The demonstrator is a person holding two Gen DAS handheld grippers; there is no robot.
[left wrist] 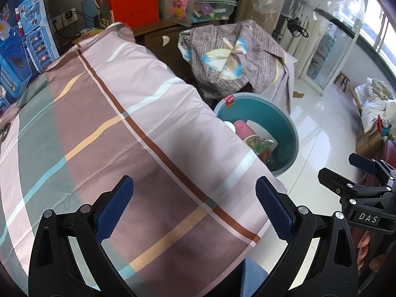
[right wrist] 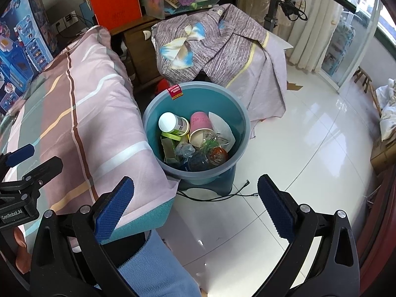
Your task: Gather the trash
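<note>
White tiled floor (right wrist: pixel 284 148) lies under the right gripper (right wrist: pixel 195 208), whose jaws are wide apart and hold nothing. Ahead of these jaws stands the bin (right wrist: pixel 237 113), with a bottle (right wrist: pixel 173 123), a pink cup (right wrist: pixel 200 128) and wrappers inside. The left gripper (left wrist: pixel 194 208) is also wide open and empty, over the striped sheet (left wrist: pixel 99 136); the bin (left wrist: pixel 289 133) is ahead and right of its jaws

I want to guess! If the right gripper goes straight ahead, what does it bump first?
Probably the bin, or the trash in it. The right gripper is open and empty, and depth is hard to judge.
</note>
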